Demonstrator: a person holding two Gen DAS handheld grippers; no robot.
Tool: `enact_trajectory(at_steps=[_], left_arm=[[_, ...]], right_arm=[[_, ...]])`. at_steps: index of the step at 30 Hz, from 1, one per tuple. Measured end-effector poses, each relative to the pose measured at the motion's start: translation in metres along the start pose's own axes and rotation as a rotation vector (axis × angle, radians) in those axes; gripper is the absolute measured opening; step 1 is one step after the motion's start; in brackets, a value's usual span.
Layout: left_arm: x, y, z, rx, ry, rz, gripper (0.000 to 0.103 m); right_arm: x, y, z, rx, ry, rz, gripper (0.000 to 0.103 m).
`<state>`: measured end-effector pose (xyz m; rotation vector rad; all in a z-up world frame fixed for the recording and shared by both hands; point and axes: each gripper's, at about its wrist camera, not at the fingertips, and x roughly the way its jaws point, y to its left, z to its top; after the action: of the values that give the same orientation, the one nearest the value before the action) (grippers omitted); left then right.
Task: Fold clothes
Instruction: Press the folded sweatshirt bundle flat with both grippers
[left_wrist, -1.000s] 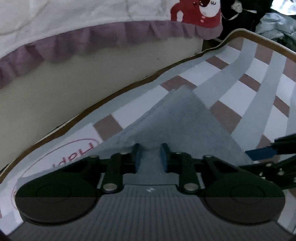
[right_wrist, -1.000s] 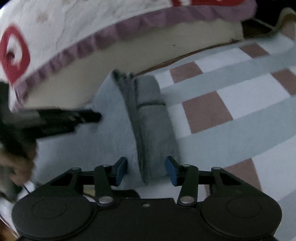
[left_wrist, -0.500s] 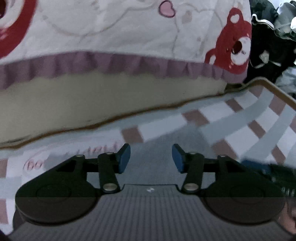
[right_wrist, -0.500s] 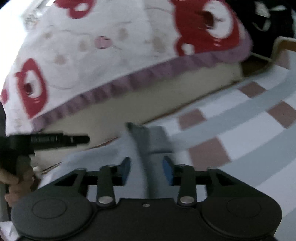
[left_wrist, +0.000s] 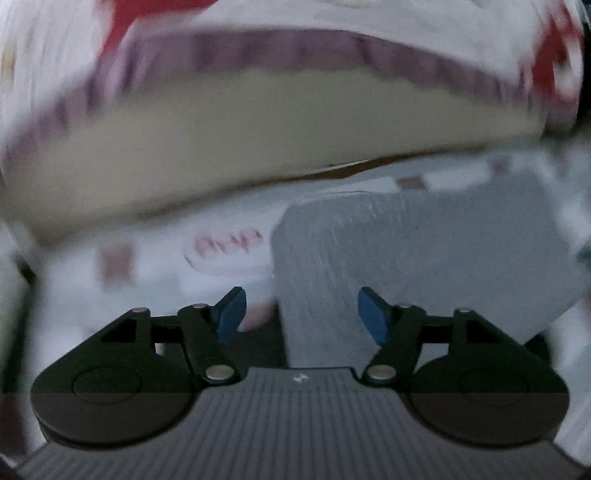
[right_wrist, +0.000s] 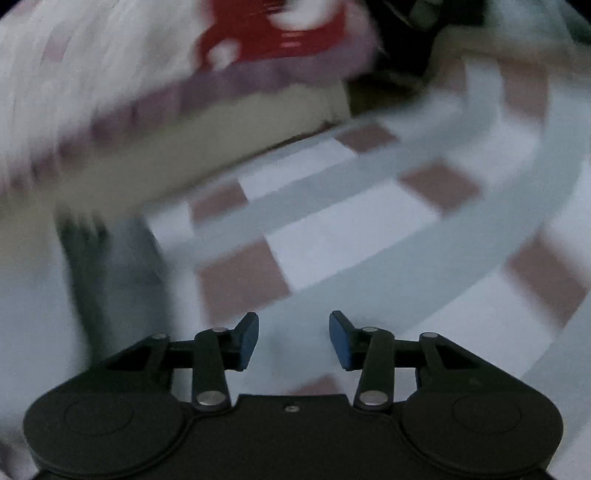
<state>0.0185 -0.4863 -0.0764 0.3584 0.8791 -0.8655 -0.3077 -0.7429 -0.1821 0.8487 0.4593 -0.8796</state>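
Change: both grippers have let go of the grey garment and pulled back; both views are now blurred.
Left gripper (left_wrist: 298, 314): jaws spread wide, nothing between them.
Right gripper (right_wrist: 293, 341): jaws spread, empty, over the checked mat (right_wrist: 369, 229).
Grey garment (left_wrist: 424, 251): lies folded on the mat, ahead and to the right in the left view; at the left edge in the right view.
Behind: a white quilt (left_wrist: 332, 14) with red print and a purple frill.

Both tongs, left (left_wrist: 298, 314) and right (right_wrist: 294, 340), now spread, off the grey garment (left_wrist: 424, 258).
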Motion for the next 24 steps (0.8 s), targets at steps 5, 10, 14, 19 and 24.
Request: enact_trajectory(at_steps=[5, 10, 14, 19, 24], left_arm=[[0.020, 0.047, -0.022, -0.206, 0.057, -0.205, 0.067], [0.022, 0.057, -0.045, -0.178, 0.003, -0.243, 0.073], [0.032, 0.067, -0.043, -0.237, 0.009, -0.272, 0.078], [0.047, 0.067, -0.032, -0.229, 0.016, -0.295, 0.079], [0.077, 0.068, -0.022, -0.304, 0.059, -0.361, 0.089]], right_arm=[[-0.005, 0.002, -0.005, 0.163, 0.081, 0.223, 0.064], [-0.008, 0.004, -0.050, 0.327, 0.086, 0.354, 0.074], [0.002, 0.016, -0.056, 0.308, 0.116, 0.425, 0.075], [0.004, 0.018, -0.061, 0.349, 0.158, 0.562, 0.075], [0.007, 0.031, -0.060, 0.256, 0.207, 0.484, 0.075]])
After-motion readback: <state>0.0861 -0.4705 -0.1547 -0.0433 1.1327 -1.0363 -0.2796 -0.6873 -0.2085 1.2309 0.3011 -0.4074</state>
